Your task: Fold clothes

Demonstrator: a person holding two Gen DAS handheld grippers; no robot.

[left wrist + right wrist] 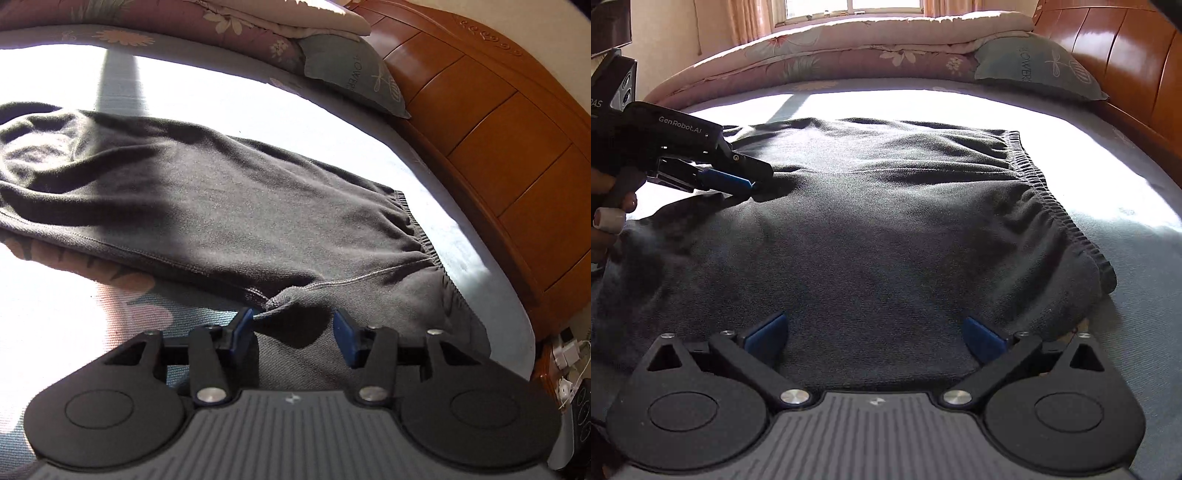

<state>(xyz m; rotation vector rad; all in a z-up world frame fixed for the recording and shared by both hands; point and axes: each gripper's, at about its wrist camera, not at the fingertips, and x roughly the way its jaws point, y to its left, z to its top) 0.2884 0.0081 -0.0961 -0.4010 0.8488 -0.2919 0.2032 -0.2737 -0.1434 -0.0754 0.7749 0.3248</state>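
Dark trousers (886, 221) run 9-to-3 across the bed (1126, 206), left tongs (293, 325) spread at their crotch seam, right tongs (875, 332) spread over the seat.

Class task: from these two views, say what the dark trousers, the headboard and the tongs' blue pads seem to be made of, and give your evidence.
Dark trousers: probably soft knitted fleece, matt and fuzzy, with a ribbed elastic waistband.
Headboard: looks like varnished wood, with orange-brown glossy panels and carved scrolls.
Blue pads: smooth and matt, perhaps rubber or plastic; the look leaves it open.

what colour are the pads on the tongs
Blue pads on black arms, clearest in the right wrist view.
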